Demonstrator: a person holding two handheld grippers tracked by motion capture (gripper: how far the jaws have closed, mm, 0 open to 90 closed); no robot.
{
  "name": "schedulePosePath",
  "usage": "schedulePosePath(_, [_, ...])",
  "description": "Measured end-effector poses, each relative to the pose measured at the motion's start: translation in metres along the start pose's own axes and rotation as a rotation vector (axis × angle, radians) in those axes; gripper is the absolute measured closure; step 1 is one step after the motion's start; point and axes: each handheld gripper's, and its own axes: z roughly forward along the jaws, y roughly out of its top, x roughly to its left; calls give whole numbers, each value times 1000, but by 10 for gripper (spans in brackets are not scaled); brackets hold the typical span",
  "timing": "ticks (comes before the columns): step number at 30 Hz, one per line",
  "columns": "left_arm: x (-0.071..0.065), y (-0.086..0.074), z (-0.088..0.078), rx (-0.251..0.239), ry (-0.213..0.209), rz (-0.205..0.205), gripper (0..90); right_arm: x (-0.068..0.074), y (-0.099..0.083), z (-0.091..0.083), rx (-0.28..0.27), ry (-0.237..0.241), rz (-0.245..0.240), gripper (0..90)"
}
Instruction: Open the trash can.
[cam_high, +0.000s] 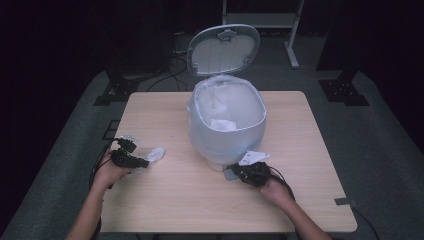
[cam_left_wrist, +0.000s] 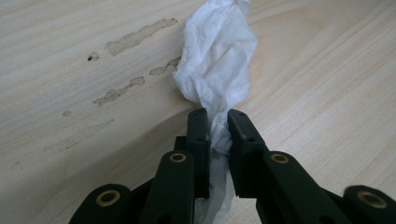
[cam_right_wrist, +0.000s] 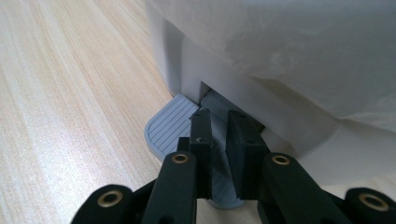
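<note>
on the table (cam_high: 165, 200), from above, the left gripper (cam_high: 142, 162) meets a crumpled tissue (cam_high: 155, 153) (bin (cam_high: 227, 122) lid up); its own view shows jaws clamped on the tissue (cam_left_wrist: 217, 60); the right gripper (cam_right_wrist: 218, 135), jaws together, presses the grey pedal (cam_right_wrist: 166, 126)

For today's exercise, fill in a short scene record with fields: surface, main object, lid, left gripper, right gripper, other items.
surface: light wooden table
main object: pedal bin lined with a plastic bag, crumpled paper inside
lid: bin lid standing open
left gripper: left gripper shut on a crumpled white tissue lying on the table
right gripper: right gripper shut, its jaws over the grey foot pedal at the bin's base
other items: clear wrapper near the left hand
</note>
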Motion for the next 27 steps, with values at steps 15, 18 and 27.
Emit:
schedulePosePath(15, [-1, -2, 1, -13, -26, 0, 850, 0, 0, 0, 1, 0, -1, 799])
schedulePosePath(18, [-2, -2, -1, -25, -44, -11, 850, 0, 0, 0, 1, 0, 0, 799])
schedulePosePath(27, [-10, 4, -13, -32, -66, 16, 854, -1, 0, 0, 1, 5, -1, 799])
